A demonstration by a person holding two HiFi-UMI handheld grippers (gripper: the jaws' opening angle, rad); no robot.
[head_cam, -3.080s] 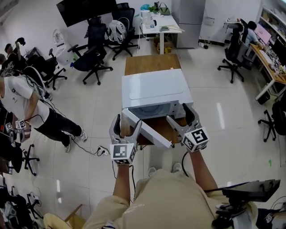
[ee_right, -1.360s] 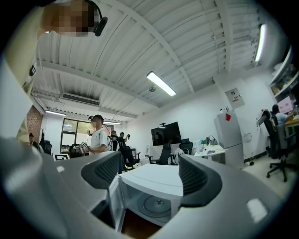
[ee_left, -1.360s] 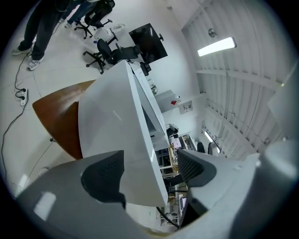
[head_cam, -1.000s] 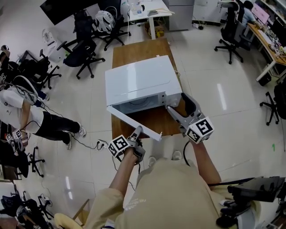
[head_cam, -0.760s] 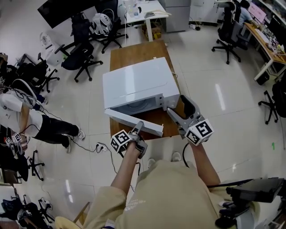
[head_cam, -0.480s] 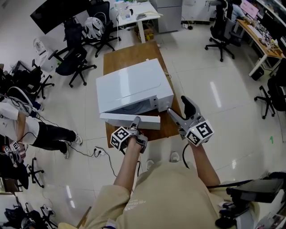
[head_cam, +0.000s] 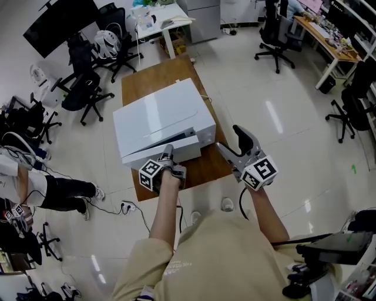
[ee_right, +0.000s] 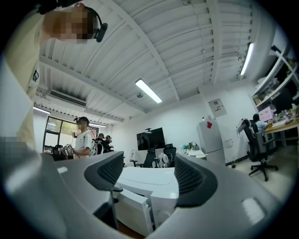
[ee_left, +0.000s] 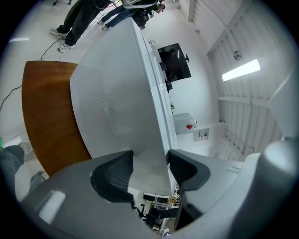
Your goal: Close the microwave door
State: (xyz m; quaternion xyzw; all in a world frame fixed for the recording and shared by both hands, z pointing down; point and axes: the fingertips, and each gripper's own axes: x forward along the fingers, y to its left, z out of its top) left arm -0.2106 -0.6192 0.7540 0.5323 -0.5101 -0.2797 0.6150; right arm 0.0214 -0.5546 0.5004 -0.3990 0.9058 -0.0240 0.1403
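A white microwave stands on a wooden table. Its door is swung almost flat against the front, with a thin dark slit still showing along it. My left gripper has its tips against the door's outer face. Its jaws have just been opening a little and stand a narrow gap apart, and nothing is gripped. My right gripper hangs open in the air to the right of the microwave, holding nothing. In the right gripper view the door stands slightly ajar.
Black office chairs and a white desk stand behind the table. A person stands at the left, with a cable and plug on the floor nearby. More chairs are at the back right.
The door has swung from wide open to nearly closed, with the left gripper following it towards the microwave. The right gripper has stayed in about the same place.
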